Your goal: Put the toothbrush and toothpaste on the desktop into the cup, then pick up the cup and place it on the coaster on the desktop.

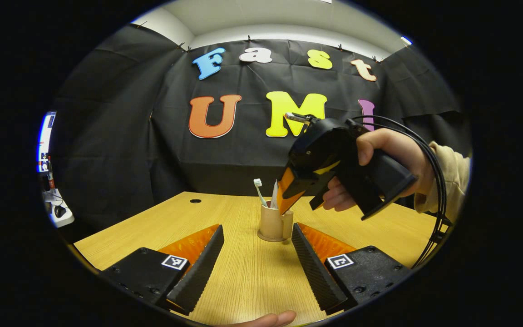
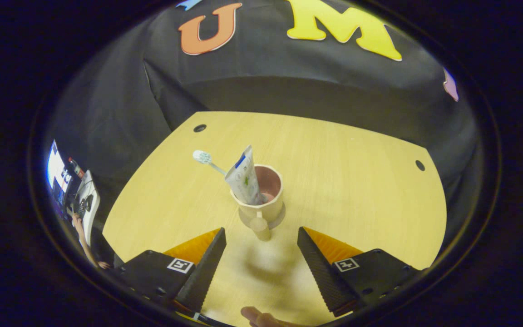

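Left tongs (image 1: 257,254): released, fingers spread wide and low over the bench (image 1: 152,227), nothing between them.
Cable holes: one dark hole (image 1: 195,200) at the far left of the bench, beyond the left tongs; in the right gripper view two show, far left (image 2: 199,128) and far right (image 2: 419,165).
Cup (image 1: 275,223): straight ahead of the left tongs, in line with the gap between their fingers, standing upright on a round coaster (image 1: 266,237); in the right gripper view the cup (image 2: 266,200) sits just beyond the fingertips, handle turned toward the camera.
Toothbrush (image 1: 259,190): in the cup, head leaning left.
Toothpaste (image 1: 274,194): in the cup beside the toothbrush, crimped end up.
Right tongs (image 2: 261,259): released, held above the cup and tilted down; the cup is ahead of their open fingers, not between them.
In the way: seen from the left gripper view, one finger (image 1: 285,190) of the right tongs overlaps the cup's right rim; whether it touches I cannot tell.
Hand (image 1: 379,168): right of the cup, wrapped round the right tongs' handle, pale sleeve (image 1: 447,181) behind.
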The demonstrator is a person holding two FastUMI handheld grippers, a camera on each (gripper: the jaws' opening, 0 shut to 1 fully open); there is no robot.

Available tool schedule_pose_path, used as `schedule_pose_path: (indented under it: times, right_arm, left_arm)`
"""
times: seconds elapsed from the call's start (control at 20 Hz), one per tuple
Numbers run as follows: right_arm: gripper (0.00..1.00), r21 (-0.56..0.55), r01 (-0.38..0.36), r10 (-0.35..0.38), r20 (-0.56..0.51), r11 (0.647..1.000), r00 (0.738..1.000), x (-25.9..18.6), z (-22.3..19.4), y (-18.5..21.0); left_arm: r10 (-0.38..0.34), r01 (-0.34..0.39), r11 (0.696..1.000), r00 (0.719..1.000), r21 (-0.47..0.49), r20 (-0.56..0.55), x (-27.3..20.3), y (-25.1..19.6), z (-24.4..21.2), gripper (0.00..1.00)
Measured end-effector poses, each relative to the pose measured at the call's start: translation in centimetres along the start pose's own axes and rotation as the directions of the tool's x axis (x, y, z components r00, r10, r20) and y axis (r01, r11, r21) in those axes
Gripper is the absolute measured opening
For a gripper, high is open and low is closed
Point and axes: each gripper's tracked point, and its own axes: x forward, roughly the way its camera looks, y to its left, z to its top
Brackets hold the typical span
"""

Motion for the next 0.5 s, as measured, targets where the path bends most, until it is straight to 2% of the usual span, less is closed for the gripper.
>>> schedule_pose_path:
  times: [0.1, 0.2, 0.45, 0.5]
  right_arm:
    - [0.96, -0.001, 0.026, -0.025, 0.090, 1.000, 0.996, -2.3, -0.1, -1.3]
    - [0.96, 0.000, 0.048, -0.047, 0.191, 0.999, 0.980, -4.7, -0.6, -2.5]
    - [0.96, 0.049, 0.103, -0.114, 0.384, 0.993, 0.916, -11.2, -3.1, -6.1]
    - [0.94, 0.064, 0.118, -0.133, 0.416, 0.991, 0.899, -12.5, -3.8, -7.0]
  left_arm:
    - [0.016, -0.017, 1.000, 1.000, 0.019, 0.009, -0.1, 0.2, 0.7, 0.96]
    - [0.025, -0.025, 0.999, 1.000, 0.026, 0.009, -0.2, 0.4, 0.9, 0.96]
    - [0.021, -0.021, 1.000, 1.000, 0.013, 0.003, -1.0, -0.3, 1.8, 0.96]
    - [0.015, -0.015, 1.000, 1.000, 0.010, -0.003, -1.2, -0.5, 1.9, 0.96]
